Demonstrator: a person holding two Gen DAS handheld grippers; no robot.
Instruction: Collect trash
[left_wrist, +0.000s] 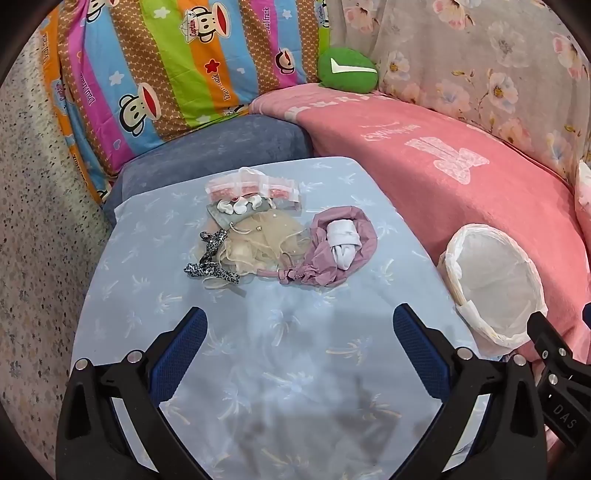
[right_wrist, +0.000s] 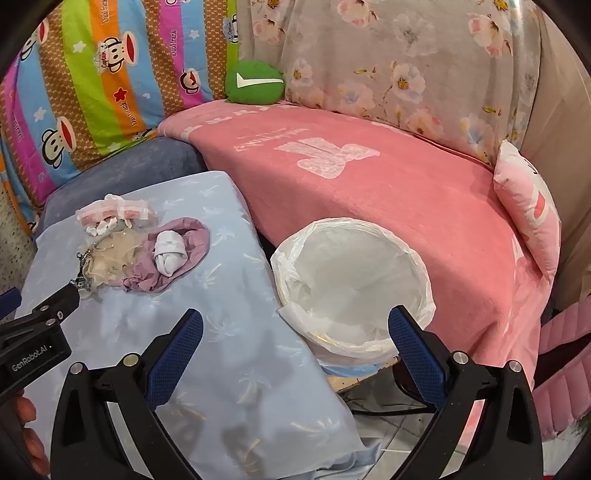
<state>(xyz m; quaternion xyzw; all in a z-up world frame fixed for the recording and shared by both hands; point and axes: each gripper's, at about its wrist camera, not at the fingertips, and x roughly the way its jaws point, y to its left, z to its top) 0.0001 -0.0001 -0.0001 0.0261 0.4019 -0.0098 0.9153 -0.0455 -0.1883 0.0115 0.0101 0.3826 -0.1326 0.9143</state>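
Note:
A heap of trash lies on the light blue table cloth (left_wrist: 288, 369): a pink-white packet (left_wrist: 251, 186), beige netting (left_wrist: 255, 243), a leopard-print ribbon (left_wrist: 210, 264), and a mauve bag (left_wrist: 343, 254) with a white wad (left_wrist: 345, 240) on it. The heap also shows in the right wrist view (right_wrist: 140, 254). A bin with a white liner (left_wrist: 495, 291) stands right of the table, also in the right wrist view (right_wrist: 354, 284). My left gripper (left_wrist: 299, 325) is open and empty, short of the heap. My right gripper (right_wrist: 295, 328) is open and empty, near the bin's front rim.
A sofa under a pink blanket (right_wrist: 369, 177) curves behind the bin. A striped monkey-print quilt (left_wrist: 166, 66), a floral cover (left_wrist: 480, 66), a green cushion (left_wrist: 347, 68) and a pink pillow (right_wrist: 528, 206) lie on it. A blue seat (left_wrist: 221, 147) sits behind the table.

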